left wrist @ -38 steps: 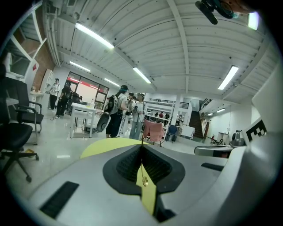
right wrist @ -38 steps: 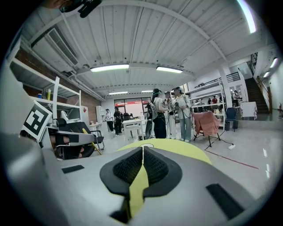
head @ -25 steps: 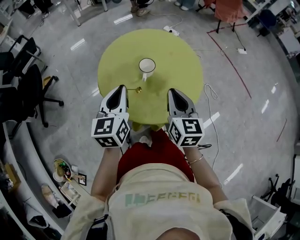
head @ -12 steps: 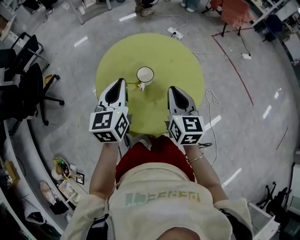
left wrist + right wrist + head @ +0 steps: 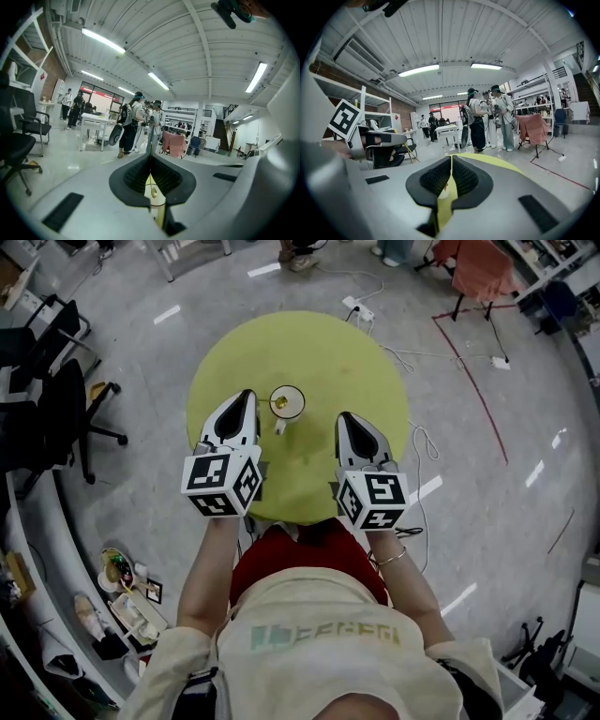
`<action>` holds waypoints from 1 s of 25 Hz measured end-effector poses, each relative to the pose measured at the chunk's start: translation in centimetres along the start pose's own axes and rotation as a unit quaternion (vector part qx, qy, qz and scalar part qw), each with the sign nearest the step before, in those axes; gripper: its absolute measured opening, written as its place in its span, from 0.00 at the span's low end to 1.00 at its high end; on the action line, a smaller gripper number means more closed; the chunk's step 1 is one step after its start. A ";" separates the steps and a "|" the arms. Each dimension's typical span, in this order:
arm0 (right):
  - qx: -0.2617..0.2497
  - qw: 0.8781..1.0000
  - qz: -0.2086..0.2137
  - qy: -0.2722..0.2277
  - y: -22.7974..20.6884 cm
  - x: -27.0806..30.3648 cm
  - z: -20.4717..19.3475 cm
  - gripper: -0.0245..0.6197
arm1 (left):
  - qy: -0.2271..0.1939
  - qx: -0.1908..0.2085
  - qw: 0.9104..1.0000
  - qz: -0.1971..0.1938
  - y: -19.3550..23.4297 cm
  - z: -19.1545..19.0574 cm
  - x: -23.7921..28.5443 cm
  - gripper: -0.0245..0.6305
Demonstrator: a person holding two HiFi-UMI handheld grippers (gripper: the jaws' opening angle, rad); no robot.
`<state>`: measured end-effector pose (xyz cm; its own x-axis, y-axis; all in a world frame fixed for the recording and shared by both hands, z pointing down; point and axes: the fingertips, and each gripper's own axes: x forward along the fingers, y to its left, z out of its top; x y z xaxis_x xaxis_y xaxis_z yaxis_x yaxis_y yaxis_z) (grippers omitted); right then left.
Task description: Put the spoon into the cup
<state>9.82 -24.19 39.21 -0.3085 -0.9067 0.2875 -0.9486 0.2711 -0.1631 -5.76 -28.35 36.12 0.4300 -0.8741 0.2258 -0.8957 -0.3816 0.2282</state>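
Note:
A white cup (image 5: 298, 401) stands near the middle of the round yellow-green table (image 5: 328, 352), its handle towards me. My left gripper (image 5: 246, 397) is just left of the cup and shut on the thin handle of a gold spoon (image 5: 280, 403). The spoon's bowl lies inside the cup's mouth. In the left gripper view the spoon (image 5: 153, 191) shows in the slit between the closed jaws of the left gripper (image 5: 150, 157). My right gripper (image 5: 345, 420) hovers right of the cup, shut and empty. The right gripper view has the right gripper (image 5: 451, 158) over the table.
Black office chairs (image 5: 56, 399) stand to the left. A power strip and cables (image 5: 361, 310) lie on the floor beyond the table. A red chair (image 5: 483, 273) is at the far right, and people (image 5: 136, 122) stand further off. Clutter (image 5: 117, 573) lies on the floor at lower left.
The left gripper has carried the spoon forward and to the right. Its bowl went from in front of the cup to inside the cup's mouth. The right gripper has barely moved.

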 end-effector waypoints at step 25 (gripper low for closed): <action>-0.001 0.997 0.042 0.065 -2.7 5.9 -3.3 0.10 | 0.059 -0.054 0.996 0.040 1.7 -5.8 5.8 0.07</action>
<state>10.32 -29.18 44.50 -0.3940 -0.8308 0.3931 -0.9188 0.3460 -0.1899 -4.13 -32.35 43.36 0.3729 -0.8569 0.3560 -0.9132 -0.2711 0.3041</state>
